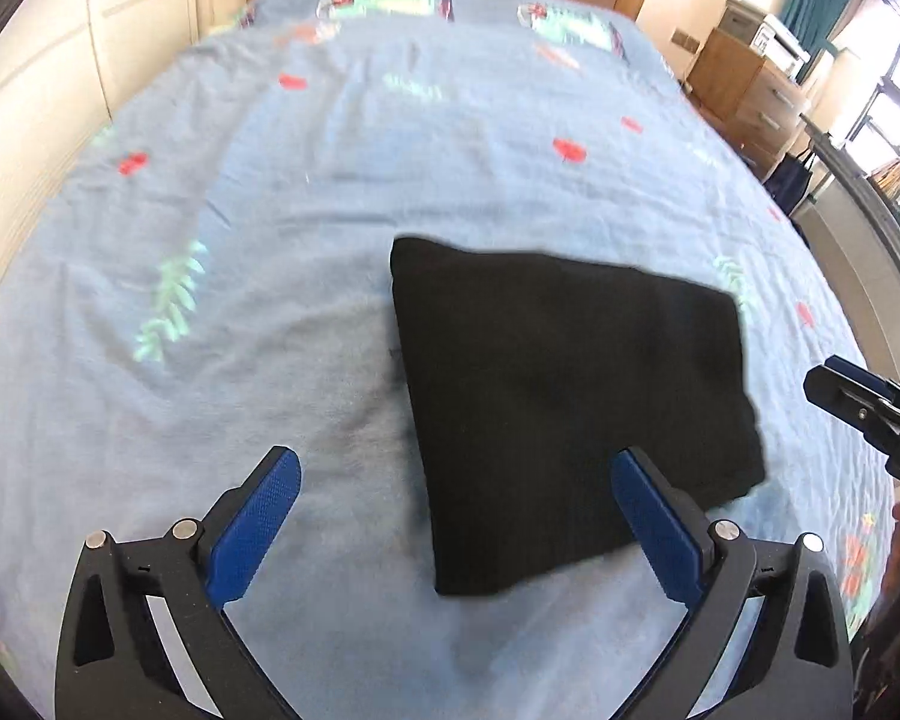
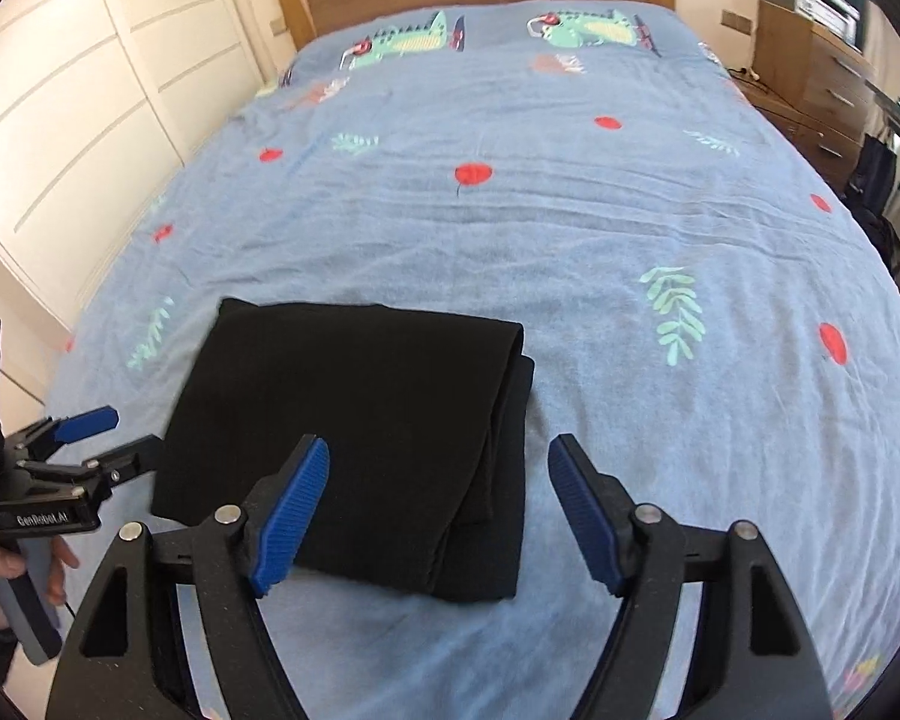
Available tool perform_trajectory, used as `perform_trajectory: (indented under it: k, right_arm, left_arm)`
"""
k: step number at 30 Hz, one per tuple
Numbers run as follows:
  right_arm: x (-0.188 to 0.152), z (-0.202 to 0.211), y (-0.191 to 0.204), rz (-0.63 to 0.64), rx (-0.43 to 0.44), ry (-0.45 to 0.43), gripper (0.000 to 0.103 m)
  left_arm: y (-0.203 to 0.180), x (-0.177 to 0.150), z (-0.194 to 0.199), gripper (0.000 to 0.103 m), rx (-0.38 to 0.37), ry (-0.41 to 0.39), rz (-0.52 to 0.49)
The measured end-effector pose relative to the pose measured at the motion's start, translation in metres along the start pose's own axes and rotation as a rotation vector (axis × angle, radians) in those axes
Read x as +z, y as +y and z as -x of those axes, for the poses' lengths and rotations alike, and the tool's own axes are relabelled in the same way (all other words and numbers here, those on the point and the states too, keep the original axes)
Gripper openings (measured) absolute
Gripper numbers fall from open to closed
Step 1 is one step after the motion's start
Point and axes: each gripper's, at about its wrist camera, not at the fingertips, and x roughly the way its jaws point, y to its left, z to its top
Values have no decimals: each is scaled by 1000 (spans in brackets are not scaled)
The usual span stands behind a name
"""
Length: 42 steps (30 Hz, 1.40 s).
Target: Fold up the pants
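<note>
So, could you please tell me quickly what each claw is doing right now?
Left claw: open, holding nothing.
Right claw: open, empty, above the folded black pants.

One piece of lettering can be read: "GenRobot.AI", in pale characters on the black side of the left claw (image 2: 111, 441), seen in the right wrist view. No other text is legible.

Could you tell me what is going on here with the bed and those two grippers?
A person is folding pants with a handheld gripper in each hand. The black pants lie on the blue bedspread as a neat folded rectangle. The left gripper and right gripper both hover above it with jaws wide open and nothing held. Going by how the pants lie, the fold looks finished.
</note>
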Motion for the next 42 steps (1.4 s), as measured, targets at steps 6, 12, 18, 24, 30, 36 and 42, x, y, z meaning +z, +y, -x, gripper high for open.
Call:
perform_trajectory:
  k: [6,12,18,24,30,36,42]
  right_arm:
    - [-22,57,24,7,-24,-75,103]
    - [-50,93,49,26,-29,-108,103]
    - [-65,108,58,41,-30,-123,103]
    - [-75,112,69,76,-27,-118,103]
    - [-76,113,72,77,-30,-122,103]
    - [-75,115,78,88,-40,-125,103]
    - [-74,115,76,82,-46,-119,103]
  left_arm:
    - [-40,-13,38,102,-39,-90,26]
    - [-66,-14,74,102,-23,-147,22]
    - [-76,-24,95,102,-40,-144,44]
    - [-78,-27,98,102,-12,-156,45]
    - [-78,-28,99,102,10,-162,46]
    - [-77,-30,97,102,29,-155,46]
    - [-79,-33,97,102,49,-155,29]
